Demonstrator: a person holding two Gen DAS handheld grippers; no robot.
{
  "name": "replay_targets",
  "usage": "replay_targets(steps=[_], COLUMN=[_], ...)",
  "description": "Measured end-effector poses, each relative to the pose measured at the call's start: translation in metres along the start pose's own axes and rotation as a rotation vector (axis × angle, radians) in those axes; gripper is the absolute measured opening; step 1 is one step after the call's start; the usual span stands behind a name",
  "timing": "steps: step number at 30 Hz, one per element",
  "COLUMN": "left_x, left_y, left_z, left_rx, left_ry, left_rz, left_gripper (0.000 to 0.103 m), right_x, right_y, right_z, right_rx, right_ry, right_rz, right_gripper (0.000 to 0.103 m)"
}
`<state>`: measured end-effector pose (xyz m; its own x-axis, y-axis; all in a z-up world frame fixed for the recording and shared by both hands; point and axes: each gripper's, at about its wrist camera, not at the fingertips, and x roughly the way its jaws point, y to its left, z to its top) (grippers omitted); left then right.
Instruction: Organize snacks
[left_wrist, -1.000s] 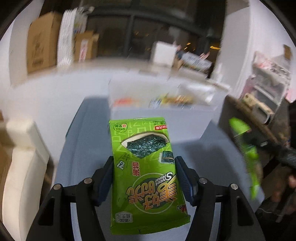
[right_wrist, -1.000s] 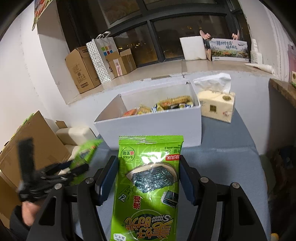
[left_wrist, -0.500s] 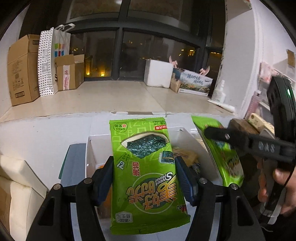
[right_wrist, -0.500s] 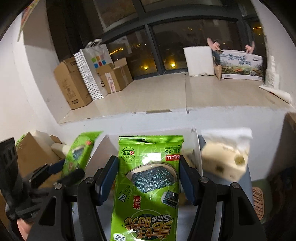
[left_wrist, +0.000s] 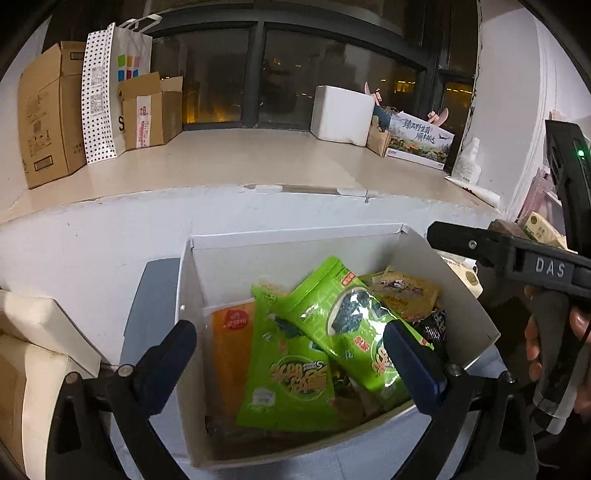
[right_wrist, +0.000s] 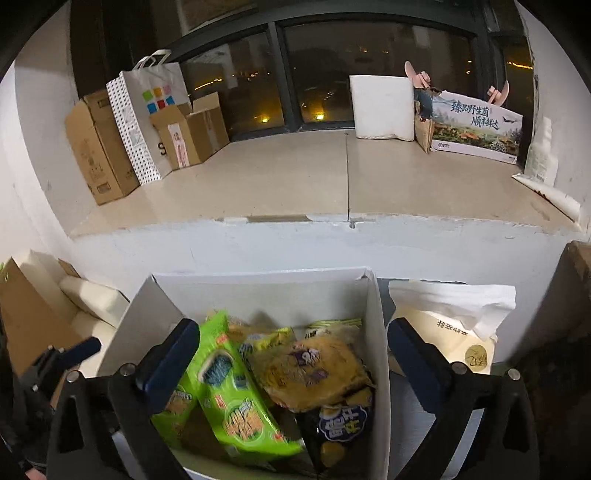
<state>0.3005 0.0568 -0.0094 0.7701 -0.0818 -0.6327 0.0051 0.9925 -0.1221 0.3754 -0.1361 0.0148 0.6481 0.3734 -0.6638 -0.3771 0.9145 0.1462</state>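
A white cardboard box (left_wrist: 295, 240) (right_wrist: 380, 332) holds several snack packs. Two green seaweed packs lie in it: one flat (left_wrist: 291, 373), one slanted on top (left_wrist: 347, 325); both show in the right wrist view (right_wrist: 236, 398). An orange pack (left_wrist: 231, 354), a yellow pack (right_wrist: 314, 365) and a dark pack (right_wrist: 341, 421) lie beside them. My left gripper (left_wrist: 291, 362) is open and empty above the box. My right gripper (right_wrist: 291, 362) is open and empty over the box; it also shows at the right of the left wrist view (left_wrist: 517, 258).
A tissue pack (right_wrist: 454, 328) stands right of the box. The box sits on a grey-blue surface (left_wrist: 147, 295) against a white ledge (right_wrist: 332, 236). Cardboard boxes (left_wrist: 48, 122), a paper bag (left_wrist: 107, 88) and a white foam box (left_wrist: 343, 114) stand on the sill. Cream cushions (left_wrist: 33, 332) lie left.
Both grippers have opened and let go of their green seaweed packs, which now lie in the white box. Both grippers have come closer over the box.
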Motion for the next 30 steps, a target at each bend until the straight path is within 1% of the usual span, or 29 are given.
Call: replay_targets(steps=[2, 3, 6, 9, 11, 12, 13, 17, 18, 21, 23, 25, 27, 30], left_x=[-0.01, -0.017, -0.04, -0.065, -0.079, -0.086, -0.095, -0.128, -0.135, -0.16, -0.174, -0.191, -0.204, -0.22], left_y=[-0.004, -0.008, -0.016, -0.023, -0.027, -0.028, -0.03, -0.033, -0.035, -0.047, -0.052, -0.056, -0.062, -0.07], left_z=[-0.002, -0.002, -0.003, -0.007, -0.012, -0.015, -0.02, -0.035, -0.038, -0.054, -0.062, -0.073, -0.081, -0.093], left_rx=[0.016, 0.037, 0.074, 0.085, 0.084, 0.085, 0.08, 0.03, 0.029, 0.056, 0.055, 0.038, 0.039, 0.04], left_ry=[-0.028, -0.048, -0.115, -0.17, -0.176, -0.179, -0.18, -0.179, -0.179, -0.184, -0.185, -0.176, -0.181, -0.184], left_rz=[0.033, 0.071, 0.128, 0.15, 0.179, 0.182, 0.167, 0.081, 0.076, 0.114, 0.098, 0.063, 0.058, 0.069], left_gripper=[0.103, 0.103, 0.103, 0.103, 0.103, 0.103, 0.103, 0.103, 0.103, 0.103, 0.103, 0.103, 0.103, 0.103], right_x=[-0.007, -0.013, -0.037, -0.069, -0.095, -0.105, -0.118, -0.158, -0.166, -0.195, -0.21, -0.221, -0.229, -0.242], right_y=[0.003, 0.006, 0.013, 0.019, 0.024, 0.025, 0.025, 0.022, 0.021, 0.02, 0.02, 0.02, 0.022, 0.024], right_z=[-0.002, -0.003, -0.008, -0.015, -0.022, -0.026, -0.03, -0.054, -0.06, -0.085, -0.1, -0.115, -0.13, -0.151], right_rx=[-0.022, -0.038, -0.084, -0.126, -0.163, -0.171, -0.172, -0.129, -0.127, -0.12, -0.109, -0.093, -0.093, -0.074], right_ry=[-0.021, -0.039, -0.11, -0.188, -0.252, -0.268, -0.287, -0.311, -0.311, -0.304, -0.292, -0.28, -0.25, -0.229], right_rz=[-0.01, -0.017, -0.042, -0.06, -0.071, -0.075, -0.074, -0.053, -0.042, 0.003, 0.026, 0.05, 0.062, 0.085], right_gripper=[0.103, 0.103, 0.103, 0.103, 0.103, 0.103, 0.103, 0.103, 0.103, 0.103, 0.103, 0.103, 0.103, 0.103])
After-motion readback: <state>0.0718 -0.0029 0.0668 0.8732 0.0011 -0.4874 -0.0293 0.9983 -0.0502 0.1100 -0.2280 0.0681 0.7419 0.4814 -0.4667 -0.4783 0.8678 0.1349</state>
